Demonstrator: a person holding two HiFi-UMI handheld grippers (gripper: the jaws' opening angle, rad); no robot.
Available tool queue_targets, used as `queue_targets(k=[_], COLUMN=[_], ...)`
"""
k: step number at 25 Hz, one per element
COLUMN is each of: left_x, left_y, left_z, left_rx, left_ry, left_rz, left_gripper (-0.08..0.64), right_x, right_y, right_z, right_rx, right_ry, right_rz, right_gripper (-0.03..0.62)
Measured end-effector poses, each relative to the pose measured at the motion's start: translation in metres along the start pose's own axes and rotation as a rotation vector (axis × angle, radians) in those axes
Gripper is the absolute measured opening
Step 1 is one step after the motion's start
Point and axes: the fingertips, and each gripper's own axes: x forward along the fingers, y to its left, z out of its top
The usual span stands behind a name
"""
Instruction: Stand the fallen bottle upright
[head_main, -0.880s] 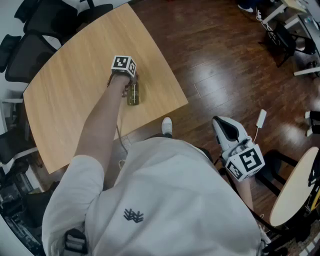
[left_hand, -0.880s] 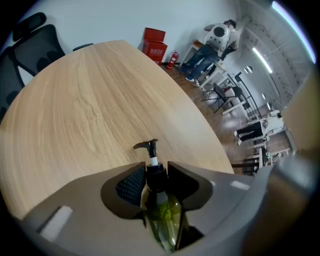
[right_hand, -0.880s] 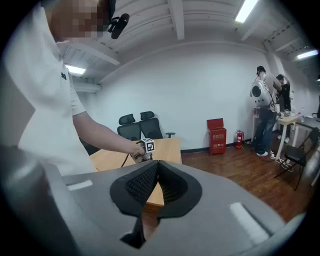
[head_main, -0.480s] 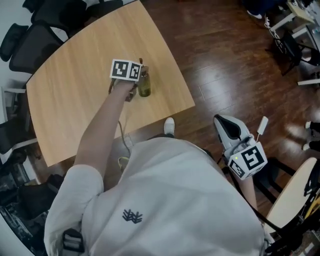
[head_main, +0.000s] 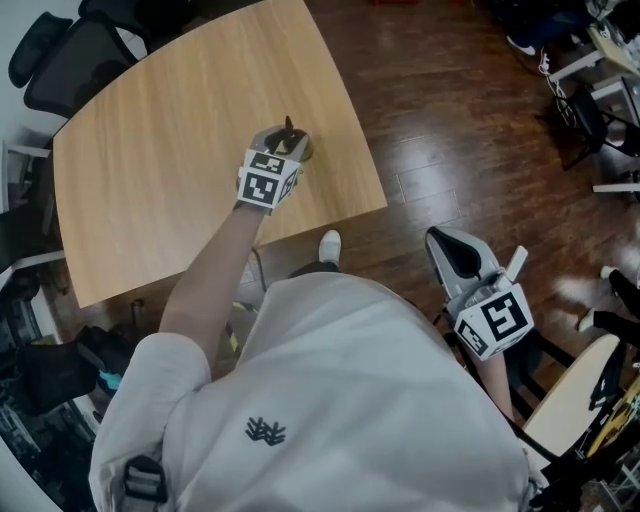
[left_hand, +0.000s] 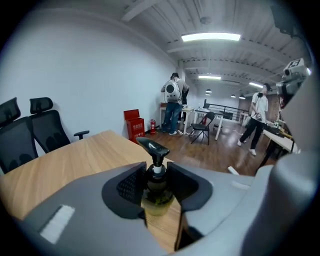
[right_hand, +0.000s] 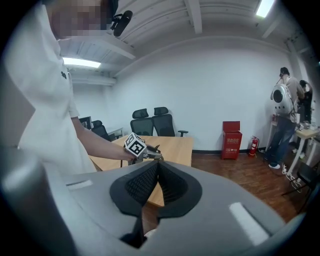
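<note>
A pump bottle (left_hand: 156, 192) with yellowish liquid and a black pump head stands upright on the wooden table (head_main: 150, 150), near its right corner. My left gripper (left_hand: 156, 181) is shut on the bottle's neck, both pads pressing just under the pump. From the head view only the black pump tip (head_main: 290, 125) shows above the left gripper (head_main: 283, 147). My right gripper (head_main: 452, 255) hangs over the floor by my right side, its pads (right_hand: 150, 182) shut together with nothing between them. The right gripper view shows the left gripper's marker cube (right_hand: 134, 145) over the table.
Black office chairs (head_main: 60, 65) stand at the table's far left. The table's right edge (head_main: 372, 195) drops to dark wood floor (head_main: 450, 130). A round table (head_main: 575, 395) is at the lower right. Two people (left_hand: 172, 102) and folding chairs stand far off.
The bottle lay on its side on the table in my left gripper. The hand has turned it upright and carried it a little right, toward the table's corner. The right gripper stayed put.
</note>
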Motion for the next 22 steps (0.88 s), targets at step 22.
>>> queue_targets(k=[22], left_x=[-0.336], left_y=[-0.202], left_z=[-0.043], left_rx=[-0.152], left_ry=[-0.29], left_rz=[0.329], left_gripper=[0.15], right_x=[-0.143], right_y=[0.051], right_z=[-0.095], right_rx=[-0.127], right_ry=[-0.029], right_rz=[0.205], right_gripper=[0.172])
